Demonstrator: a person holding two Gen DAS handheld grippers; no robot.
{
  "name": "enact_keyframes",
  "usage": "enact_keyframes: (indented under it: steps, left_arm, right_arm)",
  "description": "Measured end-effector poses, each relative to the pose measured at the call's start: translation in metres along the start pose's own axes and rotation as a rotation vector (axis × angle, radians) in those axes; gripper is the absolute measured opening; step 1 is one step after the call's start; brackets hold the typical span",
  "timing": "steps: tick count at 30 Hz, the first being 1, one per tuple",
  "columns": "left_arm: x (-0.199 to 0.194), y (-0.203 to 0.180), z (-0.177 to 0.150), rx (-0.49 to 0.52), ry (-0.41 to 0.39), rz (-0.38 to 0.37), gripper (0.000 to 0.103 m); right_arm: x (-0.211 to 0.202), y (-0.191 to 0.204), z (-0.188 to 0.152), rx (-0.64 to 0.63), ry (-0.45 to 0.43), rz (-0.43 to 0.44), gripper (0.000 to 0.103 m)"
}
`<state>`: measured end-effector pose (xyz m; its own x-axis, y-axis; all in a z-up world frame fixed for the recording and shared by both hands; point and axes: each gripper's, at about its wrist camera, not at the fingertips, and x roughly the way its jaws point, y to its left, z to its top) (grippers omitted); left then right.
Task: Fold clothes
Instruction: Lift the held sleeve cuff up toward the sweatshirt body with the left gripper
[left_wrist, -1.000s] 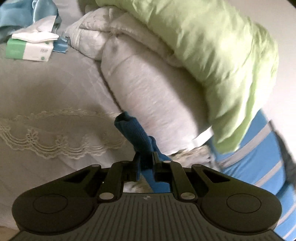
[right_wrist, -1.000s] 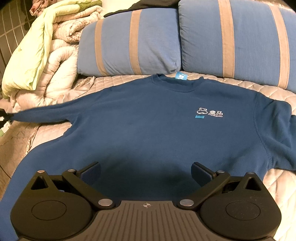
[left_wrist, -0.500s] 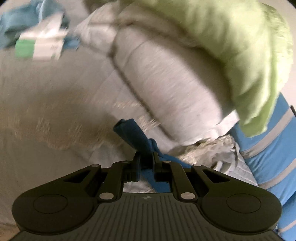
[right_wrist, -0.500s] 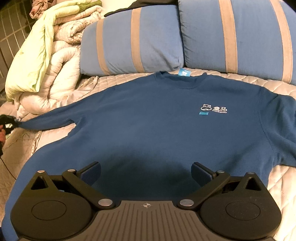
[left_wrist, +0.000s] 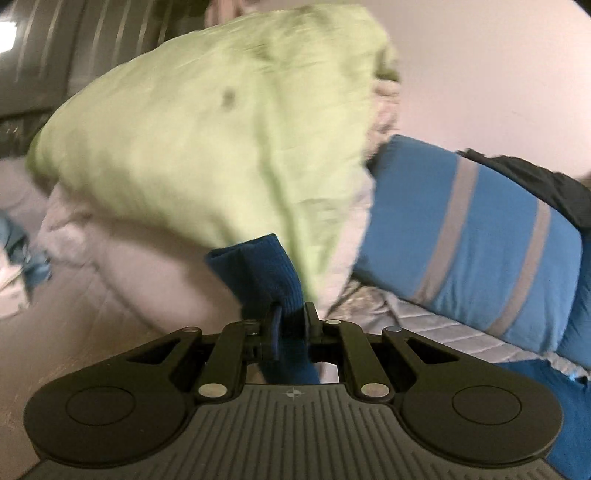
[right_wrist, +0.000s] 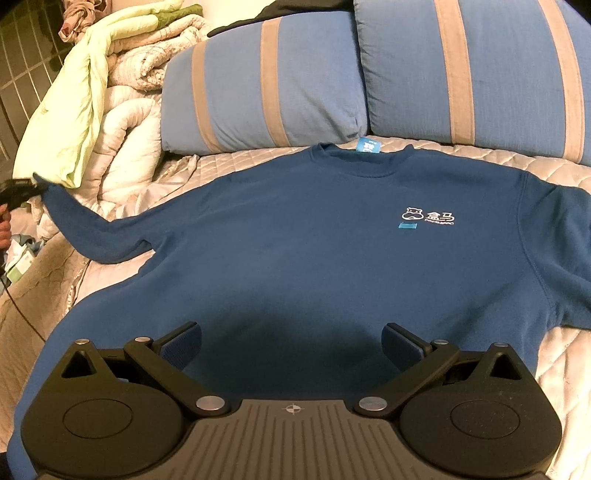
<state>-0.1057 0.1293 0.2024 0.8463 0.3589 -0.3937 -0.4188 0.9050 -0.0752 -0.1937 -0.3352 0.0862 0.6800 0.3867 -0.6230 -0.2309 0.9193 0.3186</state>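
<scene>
Sweatshirt cuff (left_wrist: 258, 269) sits pinched between the closed jaws of the left gripper (left_wrist: 291, 321) in the left wrist view, a green quilt (left_wrist: 207, 122) and striped pillow (left_wrist: 469, 240) behind (picture blurred). Right wrist view: the blue sweatshirt (right_wrist: 295, 240) lies flat, front up, on the bed (right_wrist: 554, 354); the right gripper (right_wrist: 291, 341) hovers over its hem, jaws wide, holding nothing.

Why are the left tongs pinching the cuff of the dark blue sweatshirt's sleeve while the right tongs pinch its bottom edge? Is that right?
Not quite. The left tongs do pinch the ribbed cuff of the dark blue cotton sweatshirt. But the right wrist view shows the right tongs wide open above the sweatshirt's lower part, pinching nothing.
</scene>
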Motion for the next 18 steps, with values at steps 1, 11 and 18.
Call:
enact_keyframes:
  steps: [1,11,18]
  left_arm:
    - [0.001,-0.009,0.001,0.014,-0.005,-0.008,0.012]
    - [0.013,-0.081,0.0,0.157,-0.014,-0.129,0.012]
    - [0.016,-0.125,-0.003,0.222,-0.018,-0.201,0.012]
  right_arm:
    - [0.0,-0.001,0.0,0.001,-0.001,0.002,0.103]
    - [-0.002,-0.004,0.0,0.02,-0.014,0.014,0.103]
    - [-0.003,-0.006,0.0,0.025,-0.02,0.024,0.103]
